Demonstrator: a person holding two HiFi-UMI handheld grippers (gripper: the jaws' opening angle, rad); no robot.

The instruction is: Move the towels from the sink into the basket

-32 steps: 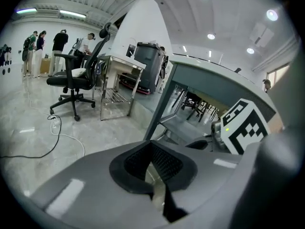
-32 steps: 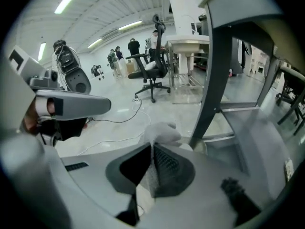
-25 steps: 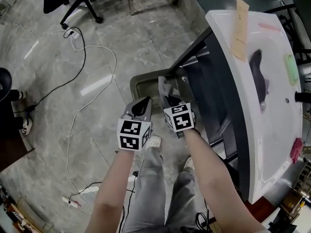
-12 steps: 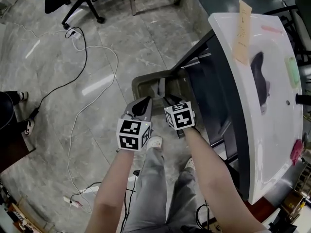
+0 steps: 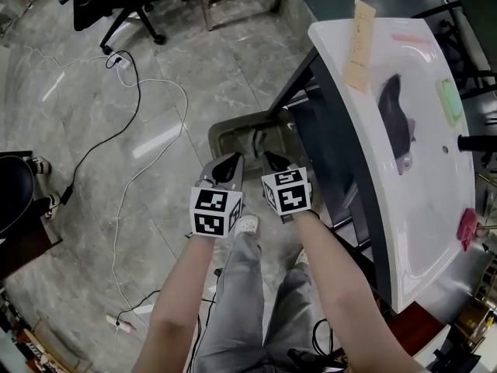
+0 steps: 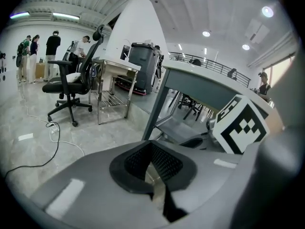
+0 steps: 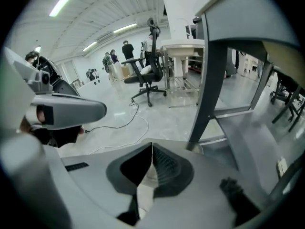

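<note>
Grey jaws of the right gripper (image 5: 272, 162) have just been closing and now meet tip to tip, clenched on nothing. The left gripper (image 5: 225, 164), just beside it on the left, is likewise pressed together and empty. Both hang side by side over the near rim of the basket, apart from each other, each with its black-and-white marker cube turned toward the person. Around them spreads a grey marble-tiled floor (image 5: 155, 61), with a black office chair (image 5: 116, 2) at the far left and a white cable (image 5: 144, 142) trailing across the tiles from far to near. On the right stands the white sink (image 5: 423, 231) on a dark frame (image 5: 330, 142). A dark towel (image 5: 392, 119) lies in its basin toward the far end, well apart from both grippers. A tan paper tag (image 5: 356, 45) hangs over the far left rim, a green pad (image 5: 450, 99) sits on the far right edge, and a pink object (image 5: 468, 228) sits on the near right edge. The rectangular basket (image 5: 221, 134) stands on the floor just left of the frame. A pale grey towel (image 5: 258, 141) lies inside it, partly hidden by the right gripper.
</note>
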